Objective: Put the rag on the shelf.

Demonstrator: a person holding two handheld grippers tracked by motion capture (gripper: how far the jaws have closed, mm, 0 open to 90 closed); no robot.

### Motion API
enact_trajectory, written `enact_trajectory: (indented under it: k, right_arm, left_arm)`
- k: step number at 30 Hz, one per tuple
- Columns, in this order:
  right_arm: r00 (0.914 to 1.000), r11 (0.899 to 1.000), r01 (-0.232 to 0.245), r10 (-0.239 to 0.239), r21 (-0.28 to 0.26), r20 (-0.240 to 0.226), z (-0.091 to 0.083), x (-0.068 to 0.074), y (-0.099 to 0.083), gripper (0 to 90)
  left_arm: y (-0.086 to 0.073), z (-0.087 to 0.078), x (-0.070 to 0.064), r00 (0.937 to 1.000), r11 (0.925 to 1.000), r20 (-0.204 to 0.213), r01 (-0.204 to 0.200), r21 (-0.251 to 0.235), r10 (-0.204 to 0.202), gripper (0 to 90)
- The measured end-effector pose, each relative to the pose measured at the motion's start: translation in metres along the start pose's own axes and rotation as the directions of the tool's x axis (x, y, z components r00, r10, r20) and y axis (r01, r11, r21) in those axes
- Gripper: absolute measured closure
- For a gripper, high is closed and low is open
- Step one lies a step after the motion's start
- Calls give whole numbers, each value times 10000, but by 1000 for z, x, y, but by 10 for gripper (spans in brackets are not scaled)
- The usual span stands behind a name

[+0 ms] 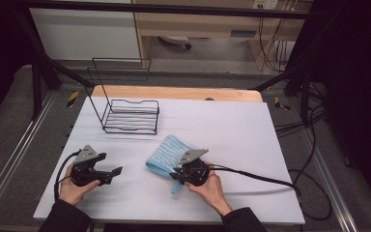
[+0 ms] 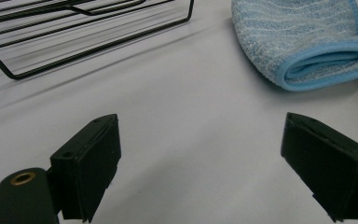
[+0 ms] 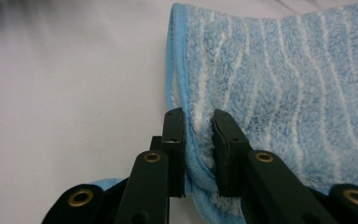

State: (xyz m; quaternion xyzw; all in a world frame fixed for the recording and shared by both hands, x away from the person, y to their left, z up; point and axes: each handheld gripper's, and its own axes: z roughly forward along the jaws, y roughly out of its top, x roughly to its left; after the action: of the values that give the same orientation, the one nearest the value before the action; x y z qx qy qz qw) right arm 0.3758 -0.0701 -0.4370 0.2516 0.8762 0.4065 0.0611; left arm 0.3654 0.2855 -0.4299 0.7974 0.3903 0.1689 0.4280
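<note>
The right hand-held gripper (image 1: 178, 177) is clamped on the near edge of a folded blue striped microfibre cloth (image 1: 169, 153). In the right gripper view its two black jaws stand close together with the cloth's (image 3: 279, 93) piped hem and a thick roll of pile pinched between them. The cloth lies on the white tabletop (image 1: 232, 135) a little toward 5 o'clock from the middle, and at about 5 o'clock from the black wire rack (image 1: 128, 115), well apart from it.

The left hand-held gripper (image 1: 117, 171) rests low over the tabletop at roughly 8 o'clock, its jaws spread wide with nothing between them. In the left gripper view the folded edge of the cloth (image 2: 303, 42) sits ahead at about 1 o'clock and the wire rack (image 2: 74, 28) at about 11 o'clock.

The main risk, as I judge it, is the hold itself: the right jaws bite only the hem and the layers nearest it. If the cloth is lifted or pulled from this one point, the fold could open and hang loose, or the hem could slip out of the pinch. Dragging it would bunch the lower layer against the tabletop. Should the cloth be carried toward the rack, a dangling corner could catch on the wires, since the left jaws have no hold on it.
</note>
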Motion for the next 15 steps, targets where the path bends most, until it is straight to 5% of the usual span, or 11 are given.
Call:
enact_trajectory:
  k: [15]
  right_arm:
    - [9956,9988,484,-483,-3,-806,9,26,7,768]
  left_arm:
    - [1,0,0,10000,10000,27,6,19,-6,120]
